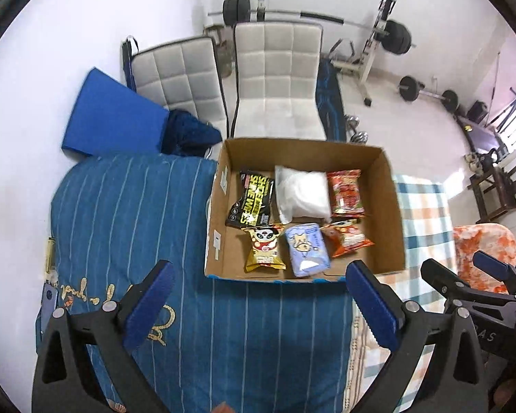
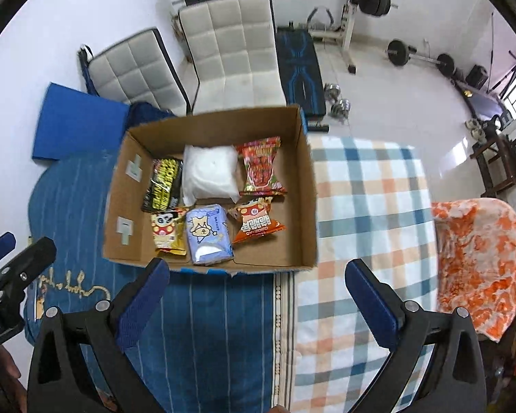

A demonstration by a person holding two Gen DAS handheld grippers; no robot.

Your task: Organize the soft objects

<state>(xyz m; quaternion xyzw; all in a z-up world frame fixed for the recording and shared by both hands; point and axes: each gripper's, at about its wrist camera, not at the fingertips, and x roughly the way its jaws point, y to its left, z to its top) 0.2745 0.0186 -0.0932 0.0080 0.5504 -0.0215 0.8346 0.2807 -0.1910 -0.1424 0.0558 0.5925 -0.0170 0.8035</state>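
An open cardboard box (image 1: 388,206) (image 2: 308,186) sits on a bed. It holds several soft packs: a black wipes pack (image 1: 251,199) (image 2: 163,186), a white pack (image 1: 304,192) (image 2: 211,173), a red snack bag (image 1: 345,192) (image 2: 261,168), a yellow panda snack bag (image 1: 263,247) (image 2: 168,232), a pale blue tissue pack (image 1: 306,249) (image 2: 208,234) and an orange snack bag (image 1: 347,235) (image 2: 256,223). My left gripper (image 1: 259,282) is open and empty, just in front of the box. My right gripper (image 2: 258,282) is open and empty, at the box's near right corner.
The bed has a blue striped cover (image 1: 130,213) (image 2: 72,199) on the left and a plaid cover (image 1: 426,220) (image 2: 368,206) on the right. An orange-and-white cloth (image 1: 481,241) (image 2: 478,261) lies at the far right. Two white chairs (image 1: 278,79) (image 2: 234,55) and weight equipment stand behind.
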